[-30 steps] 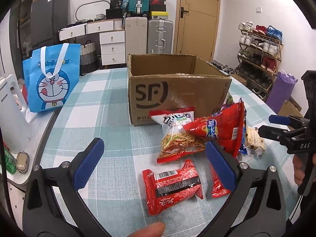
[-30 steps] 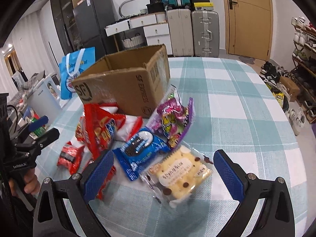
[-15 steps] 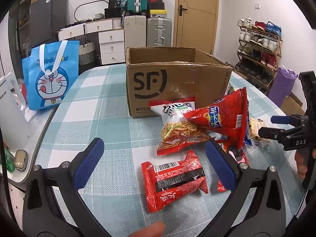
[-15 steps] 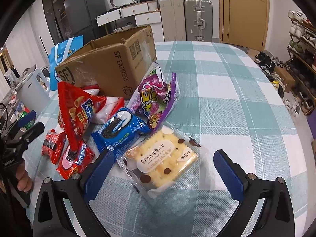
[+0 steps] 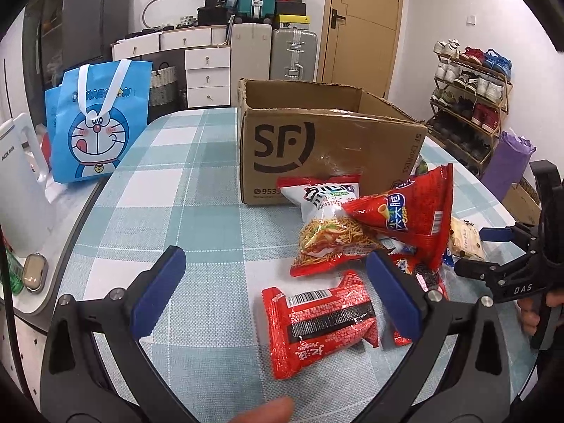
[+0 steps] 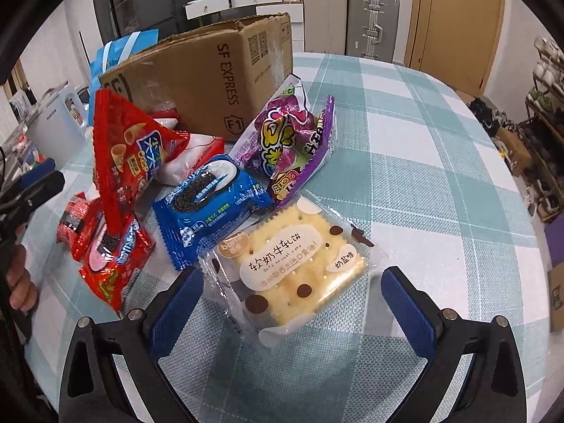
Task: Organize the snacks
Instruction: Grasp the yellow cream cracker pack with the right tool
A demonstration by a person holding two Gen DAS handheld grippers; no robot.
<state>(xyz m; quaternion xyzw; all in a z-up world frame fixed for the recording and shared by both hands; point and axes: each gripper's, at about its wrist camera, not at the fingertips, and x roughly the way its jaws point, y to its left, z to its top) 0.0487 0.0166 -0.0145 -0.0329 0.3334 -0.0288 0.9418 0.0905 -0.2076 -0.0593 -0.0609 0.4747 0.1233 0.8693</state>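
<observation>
An open SF cardboard box (image 5: 317,148) stands on the checked table; it also shows in the right wrist view (image 6: 218,70). Snacks lie in front of it. My left gripper (image 5: 275,296) is open, its fingers on either side of a red packet with a barcode (image 5: 317,320). Behind it lie a noodle snack bag (image 5: 328,229) and a red cone-crisp bag (image 5: 412,218). My right gripper (image 6: 292,303) is open around a clear-wrapped cracker cake (image 6: 292,268). Beyond it lie a blue Oreo pack (image 6: 208,201), a purple candy bag (image 6: 289,141) and red packets (image 6: 109,257).
A blue Doraemon bag (image 5: 95,123) and a white kettle (image 5: 17,190) stand at the table's left edge. The right gripper shows at the right of the left wrist view (image 5: 493,253). A shoe rack (image 5: 469,98), suitcases and drawers stand behind.
Both grippers have moved forward and lower toward the snacks. The left now brackets the red barcode packet, the right now brackets the cracker cake. Both stayed open.
</observation>
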